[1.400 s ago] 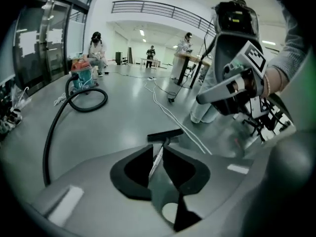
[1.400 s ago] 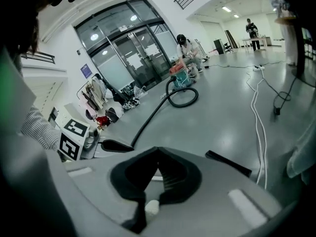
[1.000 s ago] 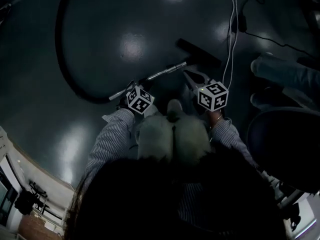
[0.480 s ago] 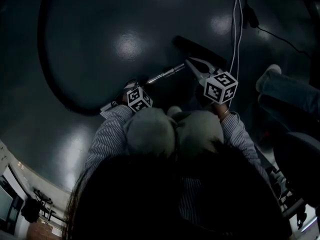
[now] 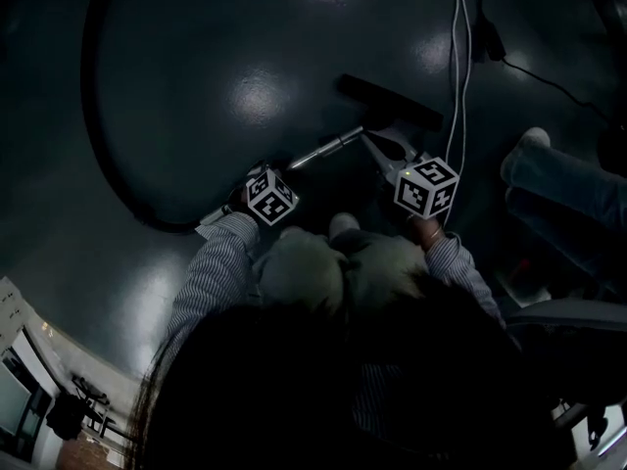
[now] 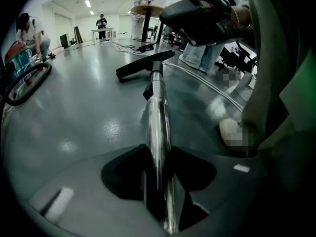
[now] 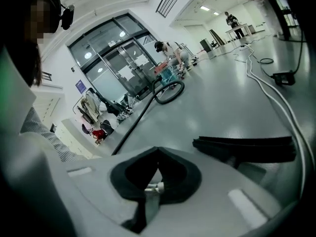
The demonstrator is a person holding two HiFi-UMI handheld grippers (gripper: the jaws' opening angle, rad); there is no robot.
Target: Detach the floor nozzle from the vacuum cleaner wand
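Though dark in the head view, just enough to place the floor nozzle (image 5: 390, 101): flat on the grey floor (image 5: 196, 27), joined to the far end of the chrome wand (image 6: 157, 102). Lower half of that view blocked by the person's own dark hair (image 5: 323, 390) and pale knees (image 5: 333, 262). Cut off at the top edge, a black hose (image 5: 95, 116) curving down the left.

Left gripper (image 6: 158, 154) astride the wand, jaws wide and closing, tube between the pads; hard to tell whether pressing yet. Right gripper (image 7: 158, 149) clenched on nothing, hovering just short of the nozzle, with a glint of chrome showing below its tips.

White cables (image 5: 454, 57) trailing past the nozzle's right end. Another person's trouser leg (image 5: 573, 184) at the right, well apart. Far off in the gripper views, people at tables, too small to make out.
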